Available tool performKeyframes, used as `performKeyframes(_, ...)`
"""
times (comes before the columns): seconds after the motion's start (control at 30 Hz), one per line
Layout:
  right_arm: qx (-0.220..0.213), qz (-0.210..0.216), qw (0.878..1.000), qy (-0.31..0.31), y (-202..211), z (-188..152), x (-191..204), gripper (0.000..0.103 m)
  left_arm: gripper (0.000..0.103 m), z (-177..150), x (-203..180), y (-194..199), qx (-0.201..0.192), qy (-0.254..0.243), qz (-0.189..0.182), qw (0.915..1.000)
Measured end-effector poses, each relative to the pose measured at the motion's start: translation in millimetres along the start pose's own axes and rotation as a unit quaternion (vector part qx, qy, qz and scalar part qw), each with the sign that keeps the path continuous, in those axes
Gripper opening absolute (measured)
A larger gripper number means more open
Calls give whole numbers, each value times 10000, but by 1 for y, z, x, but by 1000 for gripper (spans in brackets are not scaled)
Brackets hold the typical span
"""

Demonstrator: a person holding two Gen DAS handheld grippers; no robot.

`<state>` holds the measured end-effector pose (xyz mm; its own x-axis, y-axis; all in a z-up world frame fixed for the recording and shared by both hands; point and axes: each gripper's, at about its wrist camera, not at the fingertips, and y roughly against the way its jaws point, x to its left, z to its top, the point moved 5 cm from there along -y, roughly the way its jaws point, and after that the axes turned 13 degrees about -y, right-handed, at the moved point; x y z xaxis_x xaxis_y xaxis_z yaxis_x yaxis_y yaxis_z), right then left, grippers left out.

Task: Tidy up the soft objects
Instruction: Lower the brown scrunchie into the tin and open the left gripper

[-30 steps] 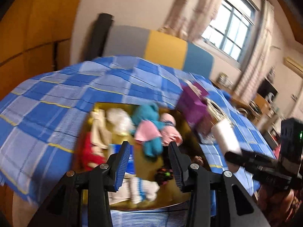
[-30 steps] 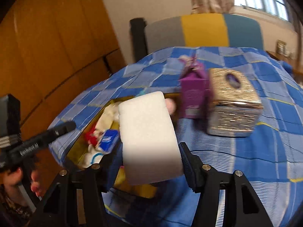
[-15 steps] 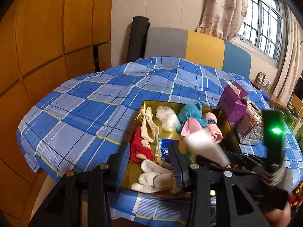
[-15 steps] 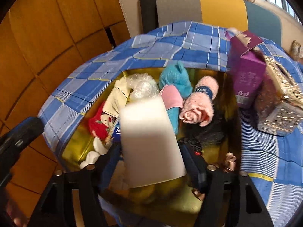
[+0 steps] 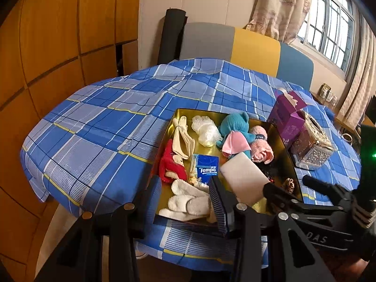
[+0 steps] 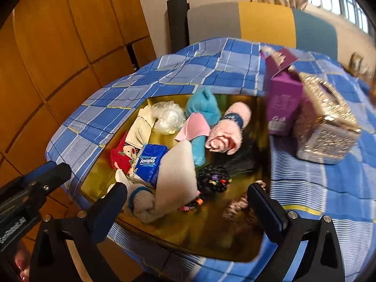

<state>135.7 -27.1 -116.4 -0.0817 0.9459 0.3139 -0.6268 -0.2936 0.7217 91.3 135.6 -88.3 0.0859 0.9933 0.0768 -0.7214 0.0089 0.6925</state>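
Observation:
A gold tray [image 6: 237,242] on the blue plaid bed holds soft things: a white sponge block [image 6: 178,176] tilted on white socks [image 6: 143,204], a Tempo tissue pack [image 6: 150,162], a teal plush [image 6: 203,108], a pink plush [image 6: 226,131], a red toy [image 6: 119,157] and a clear bag [image 6: 169,117]. My right gripper [image 6: 188,202] is open just above the tray's near end, the sponge free between its jaws. My left gripper [image 5: 185,195] is open and empty at the tray's near left edge [image 5: 162,145]. The sponge [image 5: 244,178] also shows in the left wrist view.
A purple carton [image 6: 283,103] and a glittery gold tissue box [image 6: 326,127] stand right of the tray. Black hair ties [image 6: 213,181] lie in the tray. Wooden panels [image 5: 58,47] line the left; a grey, yellow and teal headboard [image 5: 246,47] stands behind.
My right gripper carried the sponge over the tray, then opened and let it go; the sponge now rests tilted on the socks. My left gripper pulled back from the tray.

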Motion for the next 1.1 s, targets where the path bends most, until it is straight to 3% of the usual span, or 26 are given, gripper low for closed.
performKeyframes(0.23,-382,-270,9986,253,40,2,3,103,42,0,-12,24,-217,-174,83,9996)
performKeyframes(0.7,-791,-588,9951,-86,106,-3,-21,103,43,2,-38,62,-319,-317,-27,9990)
performKeyframes(0.83,-554,-911,9943,-81,118,-14,-31,103,43,0,-50,64,-41,-384,274,9989)
performKeyframes(1.1,-962,-804,9918,-235,149,-30,-38,103,43,-17,-54,76,227,-343,437,9982)
